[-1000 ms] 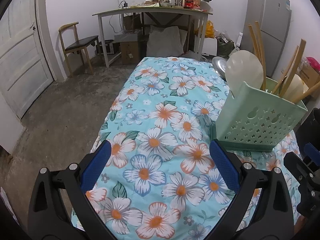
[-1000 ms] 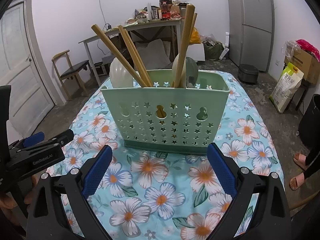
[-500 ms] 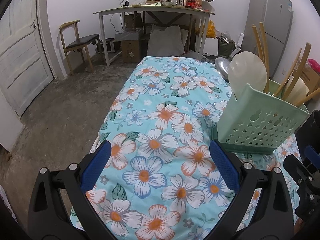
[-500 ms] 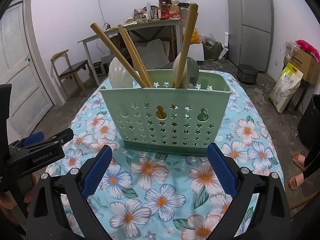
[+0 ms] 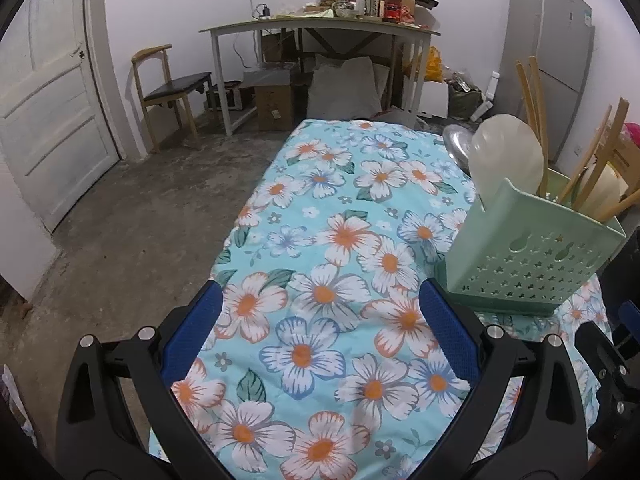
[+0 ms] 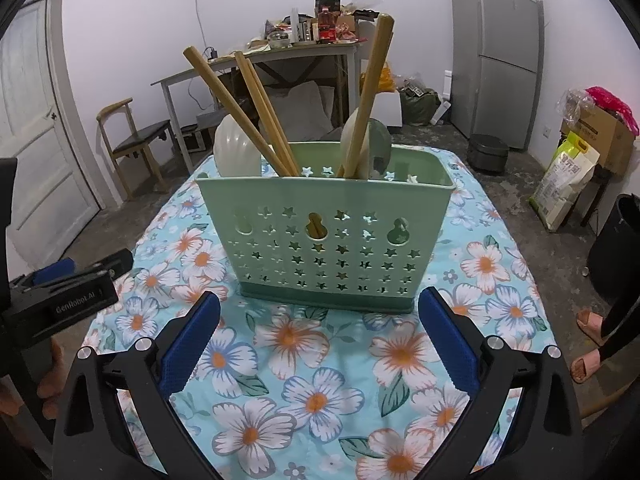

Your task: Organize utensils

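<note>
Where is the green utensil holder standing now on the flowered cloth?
In the right wrist view the green utensil holder stands upright on the flowered tablecloth, centred just beyond the open right hand-held gripper. In the left wrist view it is at the right.

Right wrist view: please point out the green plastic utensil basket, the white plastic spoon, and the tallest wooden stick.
green plastic utensil basket [image 6: 324, 256], right wrist view, perforated front wall
white plastic spoon [image 6: 236, 152], right wrist view, bowl
tallest wooden stick [image 6: 370, 92], right wrist view, mid-shaft
</note>
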`<state>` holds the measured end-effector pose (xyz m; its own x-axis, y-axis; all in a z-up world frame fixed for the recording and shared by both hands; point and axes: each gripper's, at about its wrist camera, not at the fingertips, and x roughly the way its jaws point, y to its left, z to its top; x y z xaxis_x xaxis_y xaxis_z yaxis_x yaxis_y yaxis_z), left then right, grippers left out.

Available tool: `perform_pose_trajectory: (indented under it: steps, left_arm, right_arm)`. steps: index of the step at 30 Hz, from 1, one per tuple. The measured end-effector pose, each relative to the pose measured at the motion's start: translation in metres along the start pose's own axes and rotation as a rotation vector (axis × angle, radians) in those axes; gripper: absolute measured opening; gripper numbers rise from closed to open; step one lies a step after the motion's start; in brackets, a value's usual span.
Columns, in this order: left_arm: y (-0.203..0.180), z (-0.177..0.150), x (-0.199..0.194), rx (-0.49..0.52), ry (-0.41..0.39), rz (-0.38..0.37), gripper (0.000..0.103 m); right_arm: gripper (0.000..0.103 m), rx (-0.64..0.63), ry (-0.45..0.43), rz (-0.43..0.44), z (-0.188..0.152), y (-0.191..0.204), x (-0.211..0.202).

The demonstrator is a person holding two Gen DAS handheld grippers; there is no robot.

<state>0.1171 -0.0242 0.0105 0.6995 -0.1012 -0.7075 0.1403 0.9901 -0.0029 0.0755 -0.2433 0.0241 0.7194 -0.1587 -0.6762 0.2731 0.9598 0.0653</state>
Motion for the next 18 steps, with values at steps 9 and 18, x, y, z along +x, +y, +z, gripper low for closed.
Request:
perform_pose_trajectory:
  steps: [9,18]
  left_arm:
    - [-0.014,0.008,-0.016,0.032,-0.049,0.056,0.095]
    - [-0.031,0.012,-0.021,0.068,-0.028,0.029,0.095]
  right_arm:
    - [0.097,-0.025,-0.056,-0.073,0.008,-0.005,-0.013]
    - [0.097,-0.024,-0.059,-0.134,0.008,-0.013,-0.013]
